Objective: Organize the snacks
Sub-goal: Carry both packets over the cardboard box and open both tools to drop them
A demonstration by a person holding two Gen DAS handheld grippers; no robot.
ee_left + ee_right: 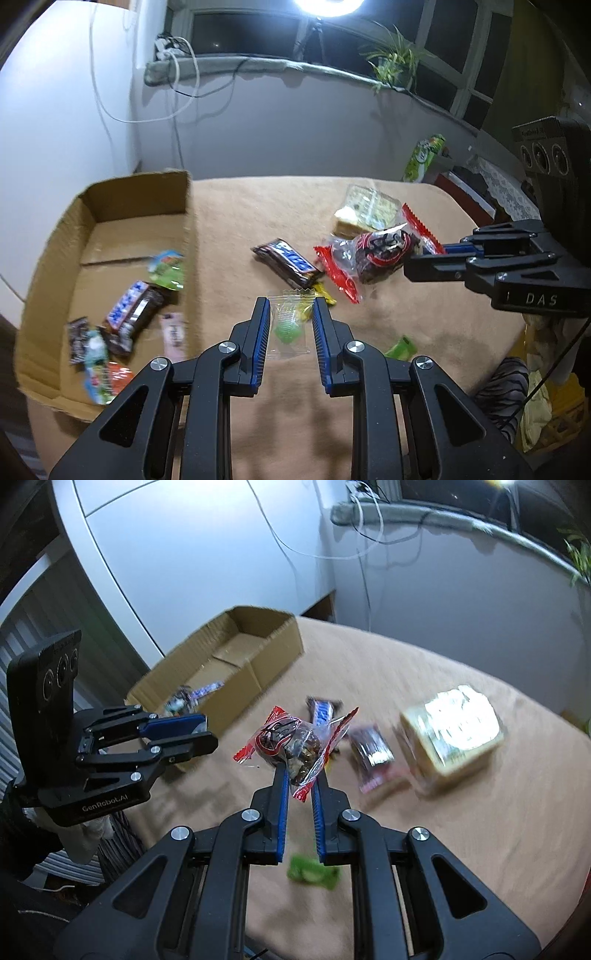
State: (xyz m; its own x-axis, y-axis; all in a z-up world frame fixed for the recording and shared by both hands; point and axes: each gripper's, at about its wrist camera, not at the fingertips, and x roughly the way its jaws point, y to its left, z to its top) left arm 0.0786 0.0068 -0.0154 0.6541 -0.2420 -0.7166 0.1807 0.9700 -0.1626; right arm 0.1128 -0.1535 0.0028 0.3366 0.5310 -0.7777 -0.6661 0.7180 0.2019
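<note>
A cardboard box sits at the table's left with several snacks inside; it also shows in the right wrist view. My left gripper is open, its fingers on either side of a clear packet with a green candy lying on the cloth. My right gripper is shut on a red-and-clear wrapped snack, held above the table; the snack also shows in the left wrist view. A Snickers bar lies on the cloth between them.
A tan cloth covers the table. A large clear pack of biscuits and a dark pink-edged packet lie at the right. A green packet lies near the front edge. A green carton stands behind the table.
</note>
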